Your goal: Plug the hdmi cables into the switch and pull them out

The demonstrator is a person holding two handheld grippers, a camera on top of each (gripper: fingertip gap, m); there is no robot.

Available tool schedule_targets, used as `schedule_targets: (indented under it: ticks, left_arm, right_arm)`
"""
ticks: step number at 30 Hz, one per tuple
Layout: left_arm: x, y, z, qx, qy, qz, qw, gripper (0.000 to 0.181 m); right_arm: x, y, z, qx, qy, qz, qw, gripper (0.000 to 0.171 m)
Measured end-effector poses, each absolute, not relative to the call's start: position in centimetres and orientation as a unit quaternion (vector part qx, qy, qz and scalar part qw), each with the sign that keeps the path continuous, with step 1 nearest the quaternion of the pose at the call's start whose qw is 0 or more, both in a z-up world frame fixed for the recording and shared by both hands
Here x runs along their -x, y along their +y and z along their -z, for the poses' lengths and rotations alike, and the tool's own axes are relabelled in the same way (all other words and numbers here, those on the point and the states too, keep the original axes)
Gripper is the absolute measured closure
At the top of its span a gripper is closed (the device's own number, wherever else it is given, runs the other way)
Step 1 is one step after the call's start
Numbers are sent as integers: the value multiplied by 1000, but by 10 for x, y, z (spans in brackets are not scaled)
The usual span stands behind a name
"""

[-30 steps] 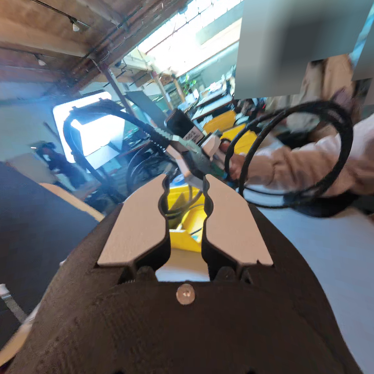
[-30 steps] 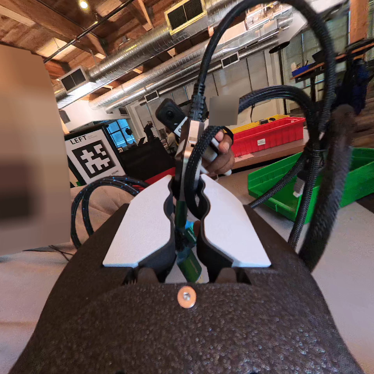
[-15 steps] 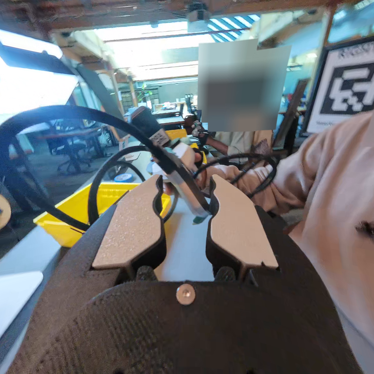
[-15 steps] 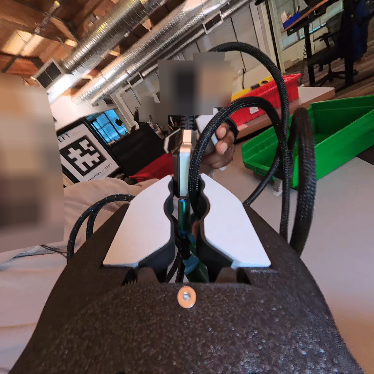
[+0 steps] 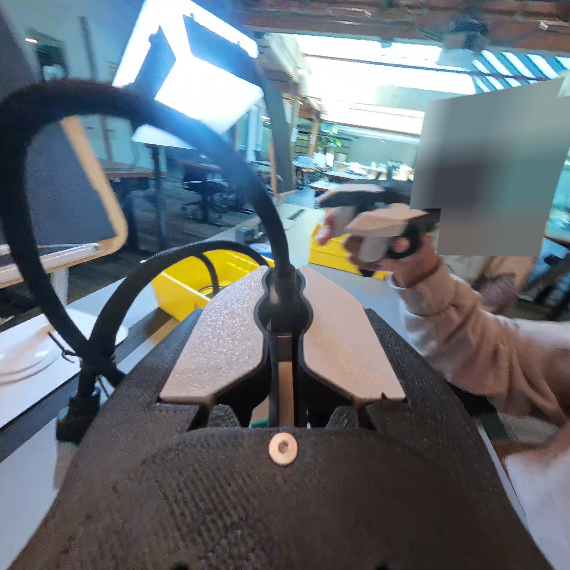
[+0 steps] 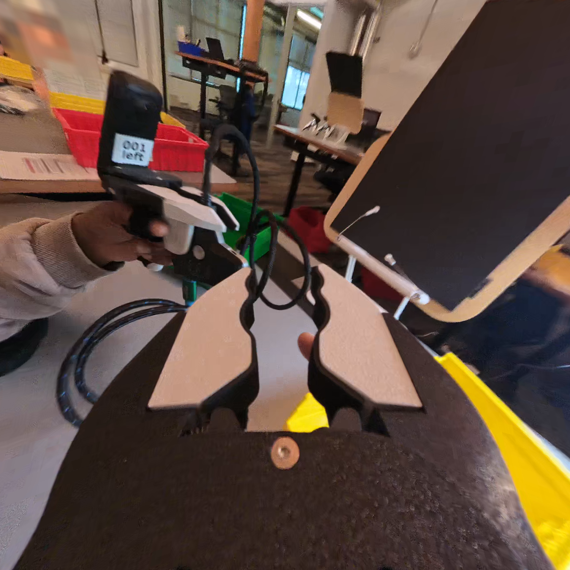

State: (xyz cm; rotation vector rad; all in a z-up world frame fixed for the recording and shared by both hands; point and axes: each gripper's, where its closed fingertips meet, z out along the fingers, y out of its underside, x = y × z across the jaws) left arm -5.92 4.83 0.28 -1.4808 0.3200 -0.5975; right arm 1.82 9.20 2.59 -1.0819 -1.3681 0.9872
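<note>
My left gripper (image 5: 283, 277) is shut on the plug end of a black braided HDMI cable (image 5: 271, 234). The cable's collar sits at the fingertips and a silver body (image 5: 285, 385) lies between the jaws. The cable loops up and to the left. My right gripper (image 6: 282, 271) is open and empty, held above the table. The right wrist view shows the left gripper (image 6: 225, 222) in a hand at the left, with the cable (image 6: 254, 172) looping out of it and a green part (image 6: 188, 290) below it. A second, blue-flecked cable (image 6: 92, 327) lies coiled on the table.
A yellow bin (image 5: 185, 287) stands ahead of the left gripper, and another yellow bin (image 6: 493, 431) is at the right. A green bin (image 6: 243, 212) and a red bin (image 6: 172, 151) stand farther back. A tilted black board with a wooden edge (image 6: 462, 154) is at the right. There is about 10 centimetres between the tips of the two grippers.
The right gripper let go of the silver plug and cable and opened. The left gripper closed on that plug. The two grippers moved apart.
</note>
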Motion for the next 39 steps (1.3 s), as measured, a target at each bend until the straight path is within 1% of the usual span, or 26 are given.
schedule_targets:
  ticks: [1,4,7,9,12,14,16,19,20,23,26,27,28,30,31,35,39]
  left_arm:
    - [70,53,-1,664,117,256,693,169]
    - [96,62,4,663,51,225,712,169]
    - [102,65,2,654,12,211,726,169]
    - [102,65,0,649,-5,194,736,169]
    - [106,65,0,644,-21,151,750,169]
    - [107,65,0,641,-35,138,754,168]
    - [106,67,1,636,-44,129,759,168]
    - [94,74,10,640,-51,149,752,165]
    - [89,76,13,641,-52,162,749,164]
    - [82,79,19,652,-45,164,739,163]
    - [81,79,18,656,-52,203,725,160]
    - [81,78,18,656,-55,215,722,160]
    - [82,78,18,654,-60,229,718,160]
    - [80,79,21,656,-67,261,705,162]
    - [79,79,22,654,-73,276,701,162]
    - [72,78,18,640,-78,320,694,161]
    - [69,71,6,624,-73,354,693,161]
  right_arm:
    - [-25,84,-35,440,-581,-401,555,144]
    - [-25,44,-34,409,-628,-361,555,147]
    - [8,-5,6,406,-682,-341,504,147]
    - [37,-21,42,426,-695,-312,489,145]
    - [66,-9,74,462,-669,-262,521,142]
    - [73,14,83,474,-644,-217,560,140]
    - [74,37,89,482,-632,-165,584,132]
    - [75,61,91,479,-613,-121,617,126]
    - [75,66,94,470,-614,-101,626,123]
    - [74,77,96,434,-608,-50,662,120]
    - [76,77,91,341,-606,21,719,119]
    - [77,76,93,322,-607,38,725,121]
    - [79,76,97,314,-611,47,725,119]
    - [80,83,103,316,-610,75,723,107]
    - [79,86,101,315,-599,87,731,106]
    - [72,86,86,292,-568,76,766,112]
    - [66,71,68,245,-544,61,800,120]
